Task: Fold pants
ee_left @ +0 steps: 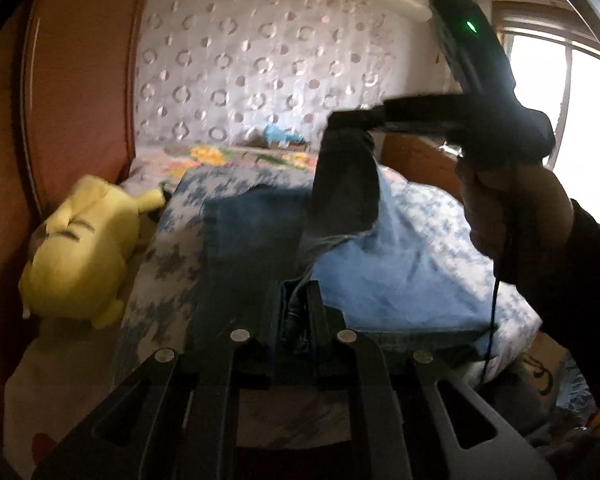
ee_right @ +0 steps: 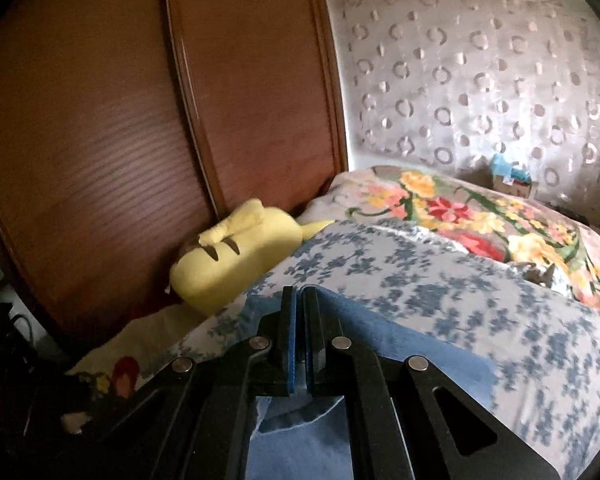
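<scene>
Denim, the pants [ee_left: 256, 236] lie on the bed's blue-flowered quilt [ee_right: 460, 292], partly raised. The left hand-held gripper [ee_left: 298, 312] is clenched on a fold of denim at the near edge, and the right hand-held gripper [ee_left: 374, 118] pinches a leg end and holds it high above the bed. With so little cloth in either pinch, the hem could slip out, and the hanging leg could twist and land crooked. The yellow plush toy [ee_left: 80, 252] lies just beside the quilt on the left, against the wooden wardrobe [ee_right: 140, 120], so room is tight there; the far side over the floral bedspread [ee_right: 480, 208] looks open.
</scene>
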